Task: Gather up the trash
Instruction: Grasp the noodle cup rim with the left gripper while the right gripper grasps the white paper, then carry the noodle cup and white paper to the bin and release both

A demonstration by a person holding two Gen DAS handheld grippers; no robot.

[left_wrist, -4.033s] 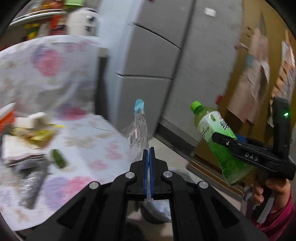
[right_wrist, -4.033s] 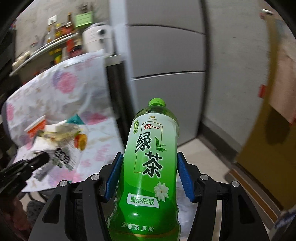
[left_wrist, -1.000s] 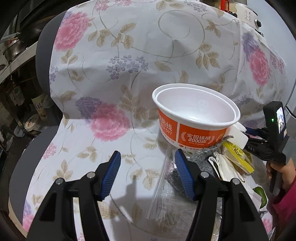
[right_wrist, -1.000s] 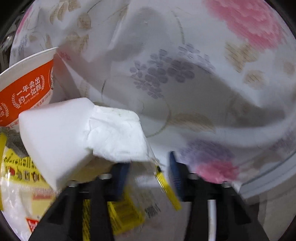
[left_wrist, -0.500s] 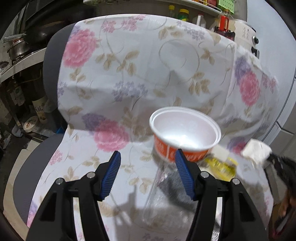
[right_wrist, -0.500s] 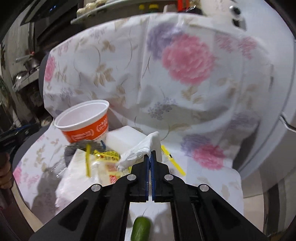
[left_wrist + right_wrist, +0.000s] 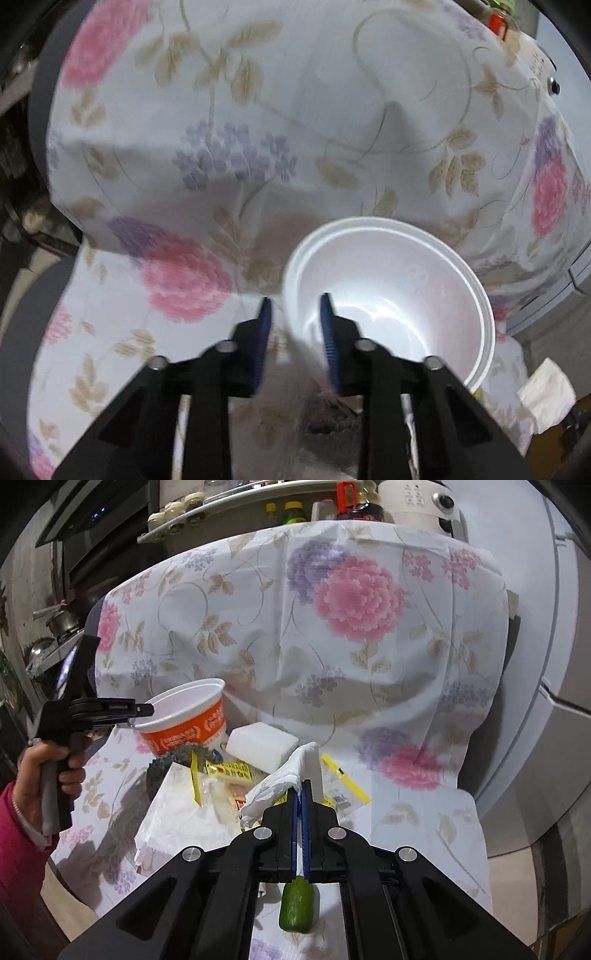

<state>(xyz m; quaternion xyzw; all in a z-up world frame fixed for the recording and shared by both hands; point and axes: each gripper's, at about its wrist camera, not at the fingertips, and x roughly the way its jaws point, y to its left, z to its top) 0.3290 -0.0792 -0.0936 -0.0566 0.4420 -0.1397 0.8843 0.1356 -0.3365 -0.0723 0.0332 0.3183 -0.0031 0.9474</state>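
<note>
An orange and white instant-noodle bowl (image 7: 391, 295) stands on a flower-print cloth over a chair; it also shows in the right wrist view (image 7: 188, 716). My left gripper (image 7: 295, 325) straddles the bowl's near rim, one finger inside and one outside, jaws partly closed with a gap still showing; it shows from outside in the right wrist view (image 7: 144, 710). My right gripper (image 7: 300, 794) is shut on a crumpled white tissue (image 7: 280, 779), held above the trash pile. The tissue also shows in the left wrist view (image 7: 546, 395).
On the cloth (image 7: 332, 664) lie a white foam block (image 7: 262, 746), yellow wrappers (image 7: 229, 770), a white plastic bag (image 7: 184, 812), a dark scrubber (image 7: 177, 757) and a green cucumber piece (image 7: 297, 910). A grey fridge (image 7: 554, 701) stands right; shelves with jars (image 7: 280, 509) behind.
My left gripper has moved forward and down onto the bowl's rim and its jaws have narrowed. My right gripper, holding the tissue, has pulled slightly back from the pile.
</note>
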